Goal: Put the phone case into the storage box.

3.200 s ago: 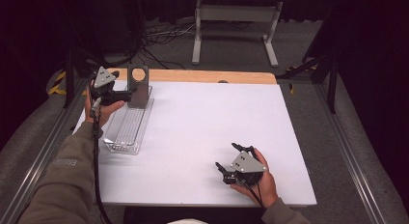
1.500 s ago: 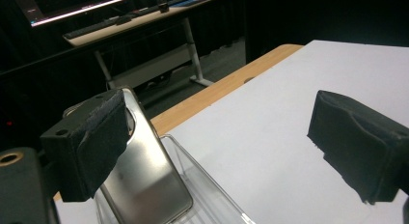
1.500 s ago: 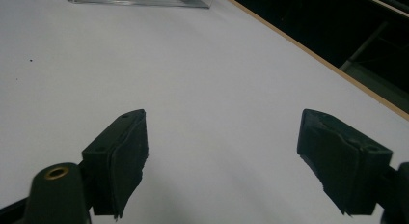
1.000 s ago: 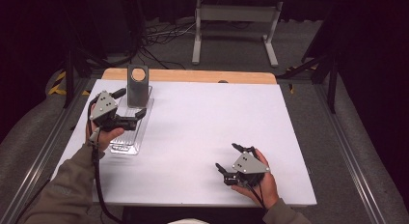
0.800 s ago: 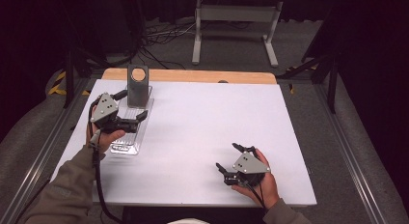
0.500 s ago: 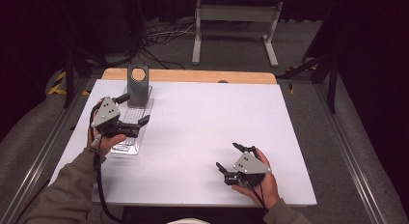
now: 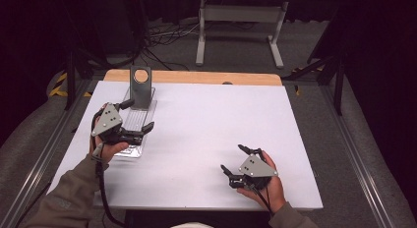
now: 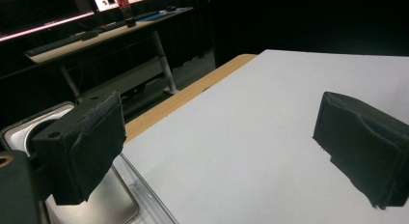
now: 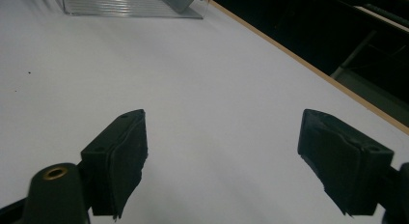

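Since the earlier frames your left claw (image 7: pixel 134 119) has drawn back from the grey stand (image 7: pixel 140 86) along the clear ribbed tray (image 7: pixel 129 150), jaws spread wide and empty above it. Stand sits upright at the tray's far end. Your right claw (image 7: pixel 236 160) rests parked near the bench's (image 7: pixel 196 120) front edge, jaws likewise apart, likely waiting.

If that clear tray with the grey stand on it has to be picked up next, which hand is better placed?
Probably the left. The left gripper hovers open right over the clear tray, beside the grey stand. The right gripper, also open, sits at the table's near right, well away from it.
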{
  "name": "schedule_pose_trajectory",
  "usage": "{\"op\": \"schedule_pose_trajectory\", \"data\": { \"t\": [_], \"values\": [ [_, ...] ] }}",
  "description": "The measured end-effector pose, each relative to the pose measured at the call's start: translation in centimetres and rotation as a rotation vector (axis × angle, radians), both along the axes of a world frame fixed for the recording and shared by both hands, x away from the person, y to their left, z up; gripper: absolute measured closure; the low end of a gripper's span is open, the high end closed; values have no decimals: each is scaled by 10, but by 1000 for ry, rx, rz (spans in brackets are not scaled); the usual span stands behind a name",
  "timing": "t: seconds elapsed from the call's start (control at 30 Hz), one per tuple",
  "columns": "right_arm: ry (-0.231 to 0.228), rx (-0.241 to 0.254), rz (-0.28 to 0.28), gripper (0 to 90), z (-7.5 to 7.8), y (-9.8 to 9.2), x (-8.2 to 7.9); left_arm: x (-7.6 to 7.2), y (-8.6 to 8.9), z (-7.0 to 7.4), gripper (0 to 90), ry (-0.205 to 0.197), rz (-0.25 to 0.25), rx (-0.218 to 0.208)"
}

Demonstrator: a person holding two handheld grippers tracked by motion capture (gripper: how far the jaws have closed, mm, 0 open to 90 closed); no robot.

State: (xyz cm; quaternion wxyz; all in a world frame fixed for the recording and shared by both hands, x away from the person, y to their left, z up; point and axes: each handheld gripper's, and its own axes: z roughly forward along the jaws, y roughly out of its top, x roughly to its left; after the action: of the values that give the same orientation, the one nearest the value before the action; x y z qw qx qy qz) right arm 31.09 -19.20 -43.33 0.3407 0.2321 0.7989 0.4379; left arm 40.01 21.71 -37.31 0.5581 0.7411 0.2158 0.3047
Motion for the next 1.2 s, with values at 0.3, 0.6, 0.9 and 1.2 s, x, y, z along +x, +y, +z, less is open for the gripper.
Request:
{"op": "schedule_pose_trajectory", "data": {
  "t": [0.3, 0.6, 0.9, 1.2],
  "values": [
    [-5, 2, -1, 188, 1, 0, -1, -5, -4, -2, 51, 1, -23, 7],
    [-11, 8, -10, 186, 3, -2, 0, -12, -8, -4, 51, -2, -43, 12],
    [-13, 8, -8, 184, 4, -3, -1, -21, -12, -3, 51, -5, -64, 12],
    [-17, 2, -7, 183, 4, -2, -1, -29, -14, -5, 50, -3, -86, 16]
  ]
}}
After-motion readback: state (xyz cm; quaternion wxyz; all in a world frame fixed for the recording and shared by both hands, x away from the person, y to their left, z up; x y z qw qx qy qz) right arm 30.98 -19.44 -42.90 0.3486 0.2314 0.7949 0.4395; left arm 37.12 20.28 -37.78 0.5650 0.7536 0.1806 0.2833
